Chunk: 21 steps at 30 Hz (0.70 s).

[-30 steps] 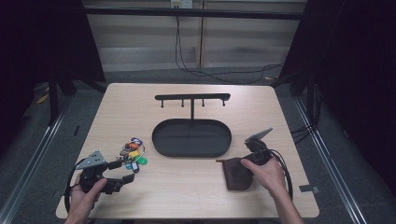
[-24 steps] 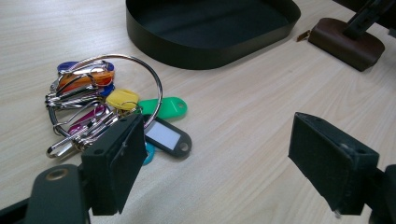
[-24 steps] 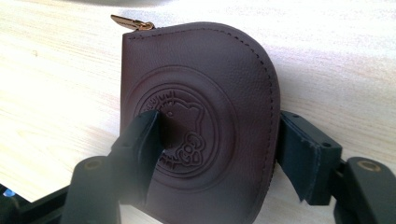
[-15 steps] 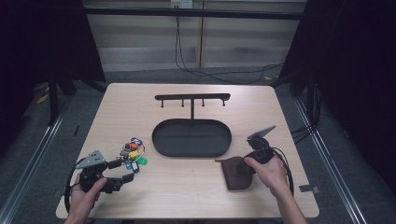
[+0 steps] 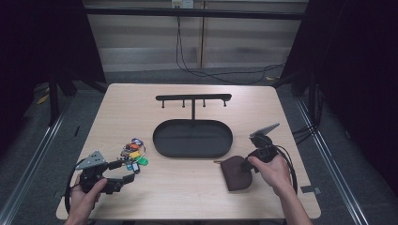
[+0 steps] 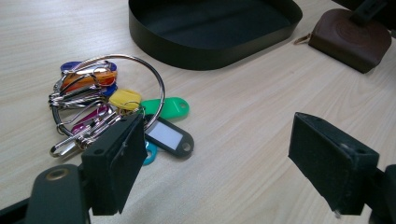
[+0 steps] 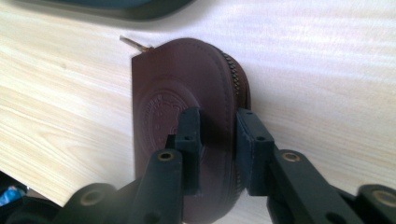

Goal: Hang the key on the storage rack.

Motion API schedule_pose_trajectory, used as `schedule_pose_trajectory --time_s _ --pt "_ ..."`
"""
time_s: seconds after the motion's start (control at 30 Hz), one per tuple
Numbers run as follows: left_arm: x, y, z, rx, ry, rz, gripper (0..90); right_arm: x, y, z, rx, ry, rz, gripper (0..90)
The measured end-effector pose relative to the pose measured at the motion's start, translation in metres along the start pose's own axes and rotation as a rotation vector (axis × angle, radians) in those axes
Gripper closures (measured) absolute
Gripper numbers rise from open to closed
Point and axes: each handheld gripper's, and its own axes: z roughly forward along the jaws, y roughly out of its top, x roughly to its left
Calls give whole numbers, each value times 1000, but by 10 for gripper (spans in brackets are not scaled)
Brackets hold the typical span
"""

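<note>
Near the desk's front-right corner: brown leather pouch [image 7: 187, 126] pinched edge-on by the right gripper [image 7: 217, 140].

Jaws just been closing, now pressed on either side of the pouch's zipped rim, one pad on the embossed face and one behind, probably so that the flat case can be tipped up off the wood and lifted rather than scraped along. Seen from the high view just beside the black oval tray [image 5: 192, 138], right of its front end, a likely place for it to go. Toward the front-left corner, left gripper [image 5: 123, 172] held level with jaws spread wide and nothing between them, aimed at the key bunch [image 6: 116, 112] lying just ahead, seemingly lined up for a grab at the big ring. Hook rack [image 5: 193, 98] standing behind the tray, bare.
</note>
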Motion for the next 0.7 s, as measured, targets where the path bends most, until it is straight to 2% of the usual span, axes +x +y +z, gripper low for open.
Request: schedule_pose_trajectory --time_s 0.17,0.3,0.37,0.5,0.7 --pt "0 0 0 3 -3 0 189 4 3 -3 7 -24 -20 745" --pt "0 0 0 8 -4 4 189 7 4 -9 -6 0 -26 802" --pt "0 0 0 8 -4 4 189 10 5 -13 -5 -24 -42 806" --pt "0 0 1 6 -5 2 189 14 6 -17 -9 -35 -55 820" --pt "0 0 1 7 -6 3 189 21 9 -22 6 -95 -63 823"
